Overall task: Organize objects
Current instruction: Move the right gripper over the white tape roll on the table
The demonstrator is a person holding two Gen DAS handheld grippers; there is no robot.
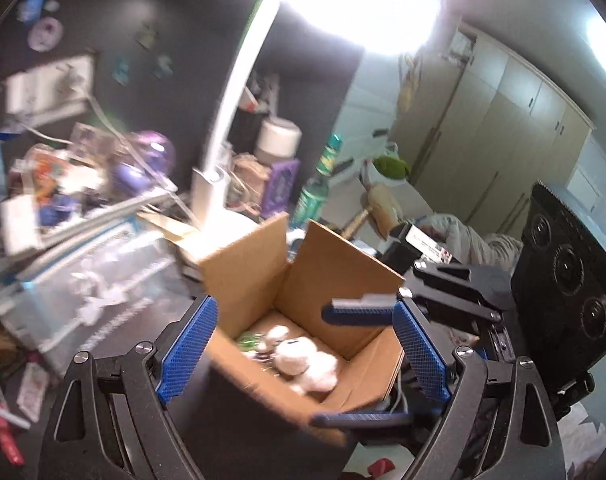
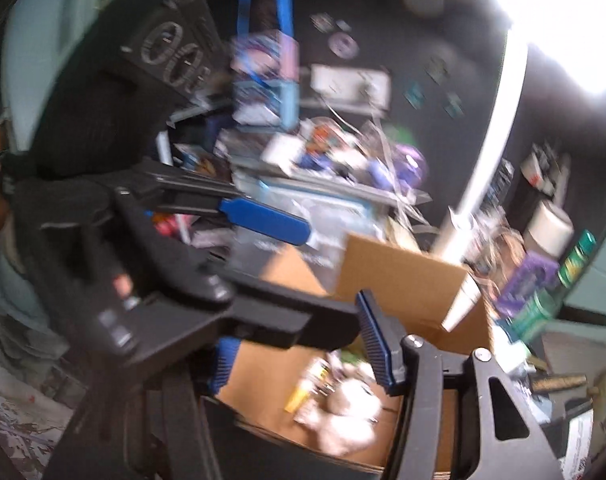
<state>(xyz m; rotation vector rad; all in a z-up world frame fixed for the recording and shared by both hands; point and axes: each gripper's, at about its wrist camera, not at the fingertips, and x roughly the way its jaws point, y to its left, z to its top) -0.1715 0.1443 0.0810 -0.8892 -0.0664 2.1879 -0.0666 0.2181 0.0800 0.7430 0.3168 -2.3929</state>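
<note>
Now both grippers hang over the box point(image 1: 303, 308), left gripper point(image 1: 303, 344) spread wide and empty, right gripper point(image 2: 303, 356) part-spread, empty too. Plush point(image 1: 303, 364) lies inside, six o'clock. Risk: a finger could snag the flap point(image 1: 247, 260) and tip it.

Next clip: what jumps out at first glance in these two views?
An open cardboard box sits in the middle of a cluttered dark desk, with a white plush toy lying at its bottom. Both hand-held grippers hang over it with jaws apart and nothing held: the left hand-held gripper and the right hand-held gripper. A glaring white lamp washes out the top.
</note>
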